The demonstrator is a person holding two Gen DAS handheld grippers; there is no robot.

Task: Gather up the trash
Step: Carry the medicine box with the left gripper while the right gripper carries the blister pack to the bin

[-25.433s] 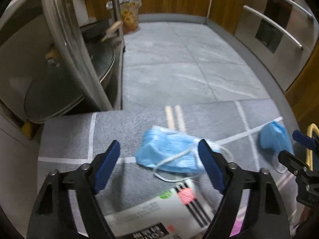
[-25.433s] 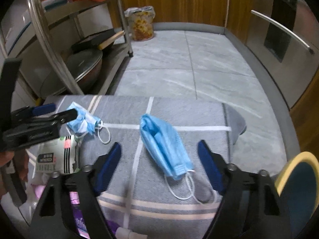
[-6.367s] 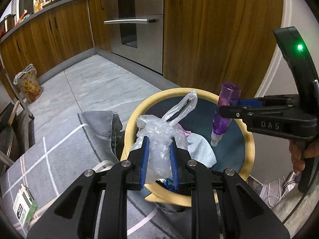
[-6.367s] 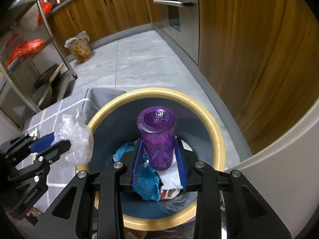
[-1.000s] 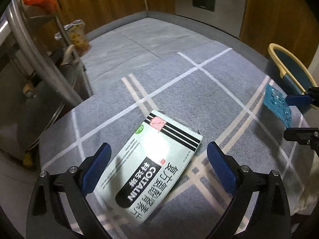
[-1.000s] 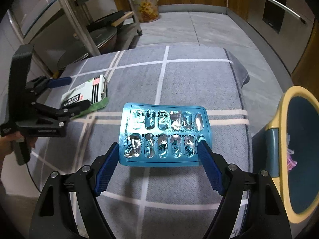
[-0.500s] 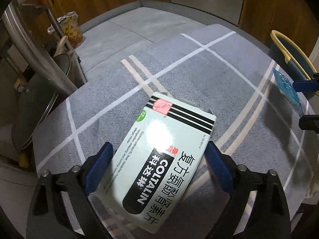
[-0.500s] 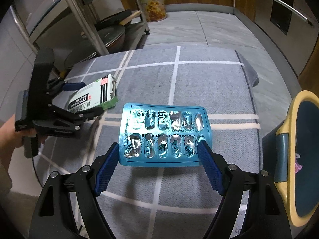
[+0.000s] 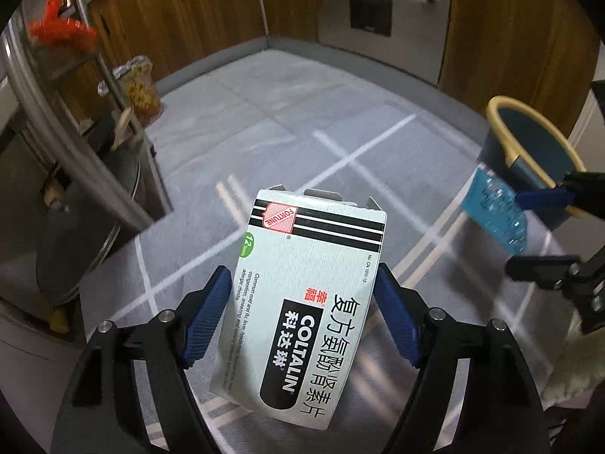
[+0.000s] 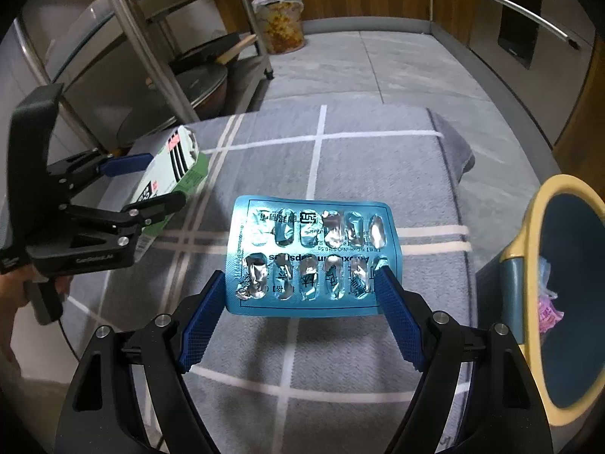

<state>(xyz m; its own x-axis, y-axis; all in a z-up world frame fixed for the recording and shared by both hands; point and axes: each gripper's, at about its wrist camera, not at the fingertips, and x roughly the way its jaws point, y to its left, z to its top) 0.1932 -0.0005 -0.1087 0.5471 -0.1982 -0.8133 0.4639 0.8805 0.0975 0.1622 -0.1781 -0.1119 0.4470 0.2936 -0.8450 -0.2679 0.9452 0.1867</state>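
My left gripper (image 9: pixel 302 302) is shut on a white Coltalin medicine box (image 9: pixel 306 287) with black stripes and an open top flap, held up above the grey cloth; the box also shows in the right wrist view (image 10: pixel 170 174). My right gripper (image 10: pixel 302 295) is shut on a blue blister pack (image 10: pixel 312 255) with used foil pockets, also seen in the left wrist view (image 9: pixel 495 212). The blue bin with a yellow rim (image 10: pixel 529 234) stands at the right, with trash inside.
A grey cloth with white lines (image 10: pixel 359 174) covers the surface below both grippers. A steel rack (image 10: pixel 151 49) with pans stands at the left. A tied bag (image 10: pixel 280 19) sits on the floor by wooden cabinets. An oven front (image 9: pixel 378 3) is at the back.
My left gripper has closed on the medicine box and lifted it off the cloth. My right gripper still holds the blister pack and has shifted slightly.
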